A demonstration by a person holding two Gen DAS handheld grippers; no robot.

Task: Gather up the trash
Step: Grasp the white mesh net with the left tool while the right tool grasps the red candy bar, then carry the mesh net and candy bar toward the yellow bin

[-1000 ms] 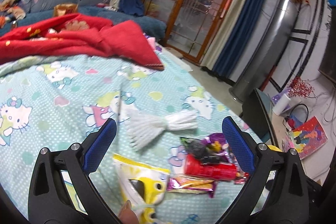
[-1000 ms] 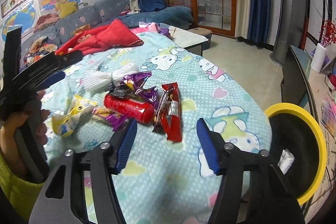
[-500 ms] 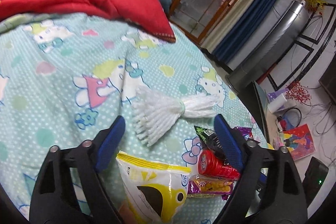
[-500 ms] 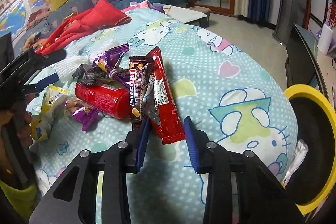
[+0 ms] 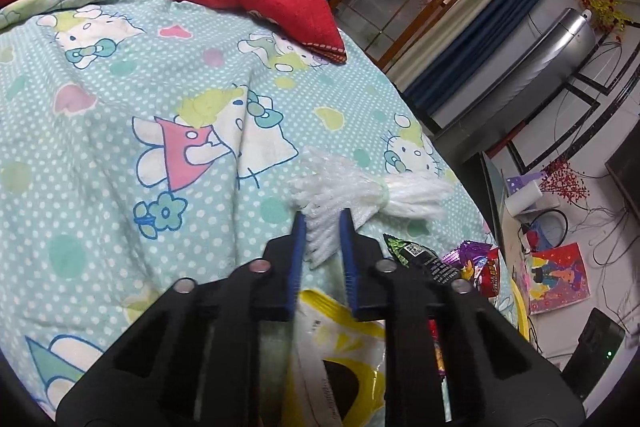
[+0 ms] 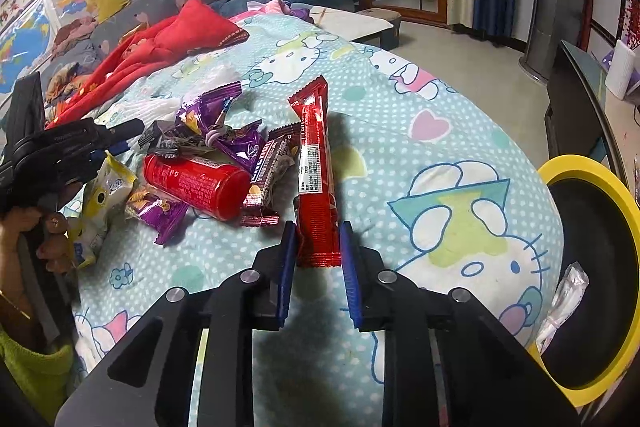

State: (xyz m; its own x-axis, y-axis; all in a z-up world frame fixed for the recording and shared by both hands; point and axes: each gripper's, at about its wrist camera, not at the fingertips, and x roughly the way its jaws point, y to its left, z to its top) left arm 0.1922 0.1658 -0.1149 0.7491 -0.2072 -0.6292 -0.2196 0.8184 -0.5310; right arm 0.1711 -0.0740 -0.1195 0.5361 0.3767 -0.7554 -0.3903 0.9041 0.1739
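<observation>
Closing in on both sides here: the right gripper has its jaws narrowing around the near end of the long red wrapper, while the left gripper is pinching shut on the white frilly tassel lying on the cartoon-cat bedspread. Rest of the trash sits at about 10 o'clock from the right jaws: brown bar wrapper, red can, purple wrappers. The yellow-rimmed bin waits at 3 o'clock.
</observation>
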